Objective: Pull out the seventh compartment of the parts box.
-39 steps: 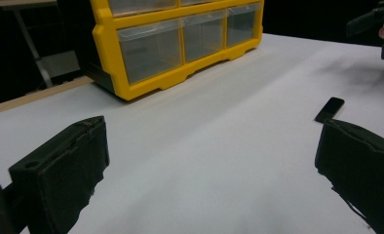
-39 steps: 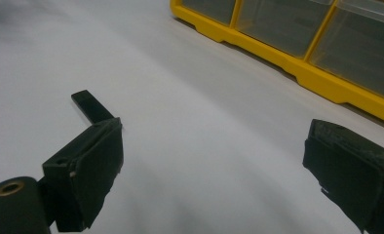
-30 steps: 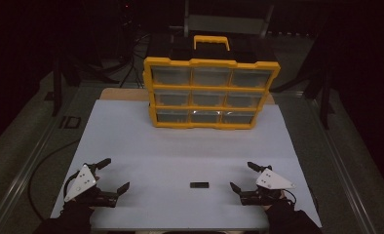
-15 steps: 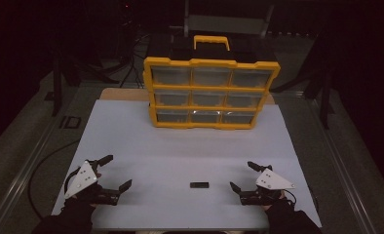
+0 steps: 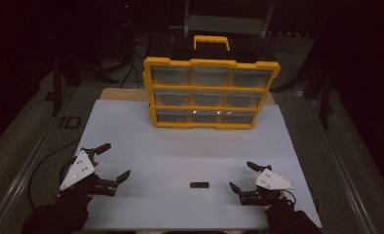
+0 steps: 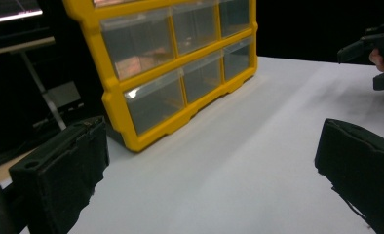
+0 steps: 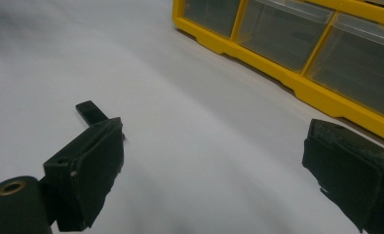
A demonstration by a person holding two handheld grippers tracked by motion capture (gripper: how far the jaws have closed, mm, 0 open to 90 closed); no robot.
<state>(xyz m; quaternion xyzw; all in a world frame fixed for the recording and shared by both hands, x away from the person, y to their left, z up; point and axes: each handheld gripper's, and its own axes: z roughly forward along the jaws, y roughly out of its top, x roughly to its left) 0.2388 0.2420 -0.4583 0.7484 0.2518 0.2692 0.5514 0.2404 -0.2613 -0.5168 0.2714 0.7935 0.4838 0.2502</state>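
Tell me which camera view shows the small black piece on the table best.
The high view: the small black piece lies whole and flat on the white table, between the two tools and nearer the right tool. The right gripper view shows one end past that tool's jaw.

Yellow drawer cabinet (image 5: 212, 92) with nine clear drawers standing at 12 o'clock on the white tabletop (image 5: 180, 146), yellow carry handle (image 5: 211, 42) on top, dark flat plate (image 5: 69, 121) on the floor at 10 o'clock
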